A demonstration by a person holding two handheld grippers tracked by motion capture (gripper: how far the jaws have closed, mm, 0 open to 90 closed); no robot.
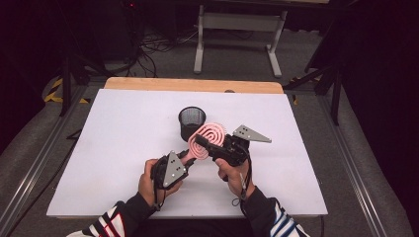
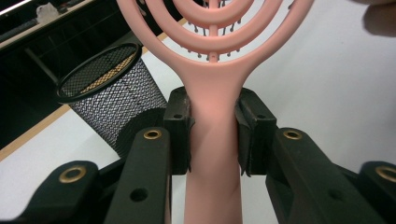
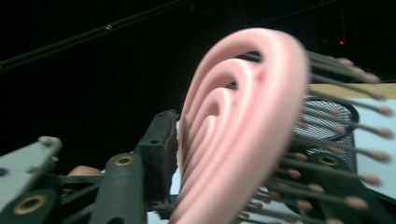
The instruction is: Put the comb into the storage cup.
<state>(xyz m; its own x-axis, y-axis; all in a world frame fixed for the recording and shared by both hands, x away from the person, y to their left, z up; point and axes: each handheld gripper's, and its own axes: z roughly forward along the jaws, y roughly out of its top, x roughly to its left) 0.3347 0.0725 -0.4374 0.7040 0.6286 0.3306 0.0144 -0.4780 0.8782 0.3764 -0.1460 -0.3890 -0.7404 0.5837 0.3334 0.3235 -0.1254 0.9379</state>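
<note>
A pink hairbrush [image 1: 208,138] with a looped, ringed head hangs above the white table [image 1: 113,148]. My left gripper [image 1: 187,159] is shut on its handle; in the left gripper view both pads press the handle [image 2: 212,140] from either side. My right gripper [image 1: 206,144] reaches in from the right around the brush head. In the right gripper view the blurred head [image 3: 243,121] stands between the widely spread jaws. One pad lies against the head's back, and the other jaw sits behind the bristles [image 3: 336,154]. A black mesh cup [image 1: 191,121] stands upright just behind the brush.
The mesh cup [image 2: 112,93] is close on the left of the brush in the left gripper view. A wooden strip [image 1: 192,84] runs along the table's far edge. Beyond it are a grey frame leg [image 1: 199,44] and cables on the floor.
</note>
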